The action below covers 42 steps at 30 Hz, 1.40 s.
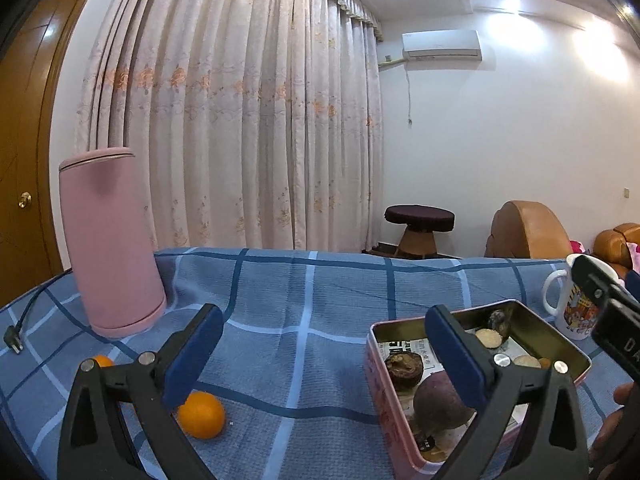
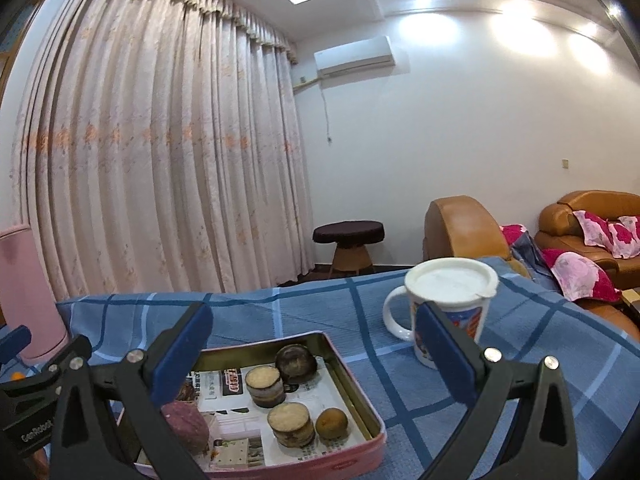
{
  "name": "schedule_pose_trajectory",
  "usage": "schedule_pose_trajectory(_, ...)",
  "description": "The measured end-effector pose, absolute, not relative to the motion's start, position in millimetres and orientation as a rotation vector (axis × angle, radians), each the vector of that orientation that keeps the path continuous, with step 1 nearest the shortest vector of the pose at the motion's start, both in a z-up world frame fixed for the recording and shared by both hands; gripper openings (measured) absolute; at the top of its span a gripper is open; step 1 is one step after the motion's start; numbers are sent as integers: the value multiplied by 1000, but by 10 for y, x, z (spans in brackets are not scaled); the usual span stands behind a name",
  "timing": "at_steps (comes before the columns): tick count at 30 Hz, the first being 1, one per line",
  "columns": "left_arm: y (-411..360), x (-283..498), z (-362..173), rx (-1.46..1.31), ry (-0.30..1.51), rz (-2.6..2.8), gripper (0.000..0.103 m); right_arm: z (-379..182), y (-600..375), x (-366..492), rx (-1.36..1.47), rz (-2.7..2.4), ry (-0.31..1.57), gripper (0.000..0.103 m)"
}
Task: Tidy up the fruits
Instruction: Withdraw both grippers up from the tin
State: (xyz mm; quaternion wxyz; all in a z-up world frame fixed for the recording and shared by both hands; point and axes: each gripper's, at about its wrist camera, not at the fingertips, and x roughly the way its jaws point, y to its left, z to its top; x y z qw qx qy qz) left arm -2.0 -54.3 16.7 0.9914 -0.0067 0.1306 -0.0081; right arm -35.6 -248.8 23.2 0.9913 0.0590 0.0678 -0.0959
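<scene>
Orange fruits two on cloth, six pieces in tin; both jaws released.

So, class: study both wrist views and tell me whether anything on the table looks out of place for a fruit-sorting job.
Two oranges lie loose on the blue cloth: one orange by the left gripper, a second orange partly hidden behind it. The other fruit sits inside the pink tin. Nothing looks spilled or damaged.
</scene>
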Motion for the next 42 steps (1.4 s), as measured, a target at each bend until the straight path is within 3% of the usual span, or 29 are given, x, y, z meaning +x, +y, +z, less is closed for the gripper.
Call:
schedule_pose_trajectory(19, -524, -136, 160, -2, 279, -73, 102, 293, -2438, -642, 125, -246, 79, 103)
schedule_pose_trajectory(42, 121, -183, 111, 9, 353, -30, 102, 257, -1885, -655, 99, -169, 172, 103)
